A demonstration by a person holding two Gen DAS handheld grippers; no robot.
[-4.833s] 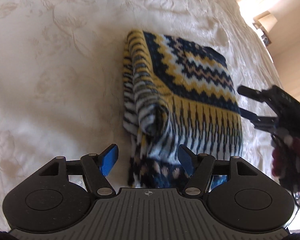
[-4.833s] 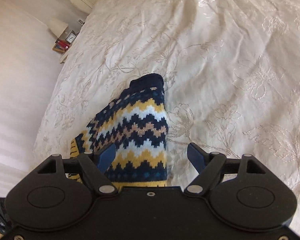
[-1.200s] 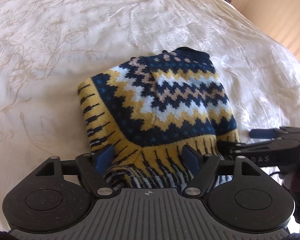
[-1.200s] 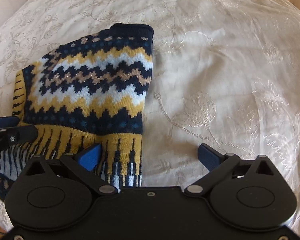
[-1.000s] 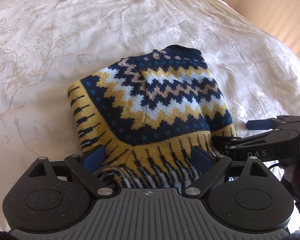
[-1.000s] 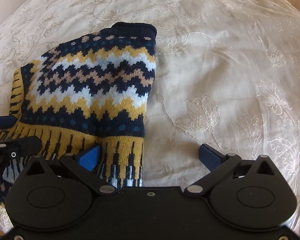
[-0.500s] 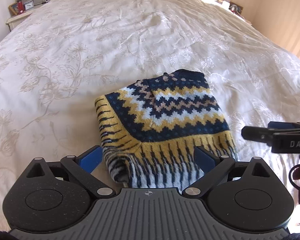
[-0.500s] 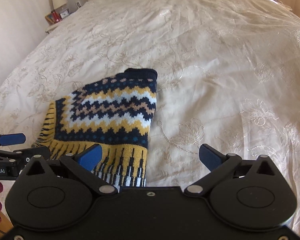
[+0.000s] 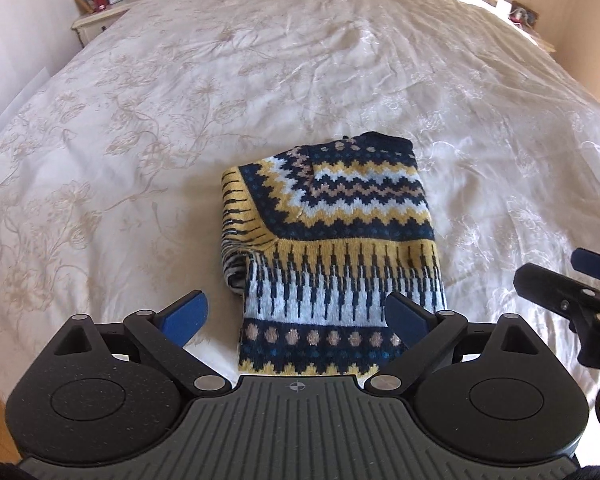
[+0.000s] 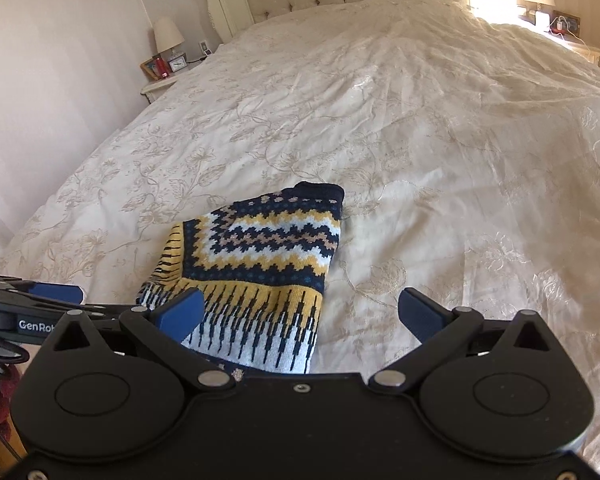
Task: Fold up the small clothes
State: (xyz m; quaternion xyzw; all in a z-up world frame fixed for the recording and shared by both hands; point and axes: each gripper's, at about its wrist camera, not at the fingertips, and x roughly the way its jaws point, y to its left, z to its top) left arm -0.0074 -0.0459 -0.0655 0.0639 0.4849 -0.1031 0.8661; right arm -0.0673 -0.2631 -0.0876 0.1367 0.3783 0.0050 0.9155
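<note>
The bed [image 9: 140,152] carries the folded sweater [image 9: 332,240] near its near edge, long axis running near to far. The left tool [image 9: 296,314] hangs directly over the near hem, jaws apart, empty. The right tool [image 10: 300,312], also apart, sits off its right edge, so the left is nearer.
</note>
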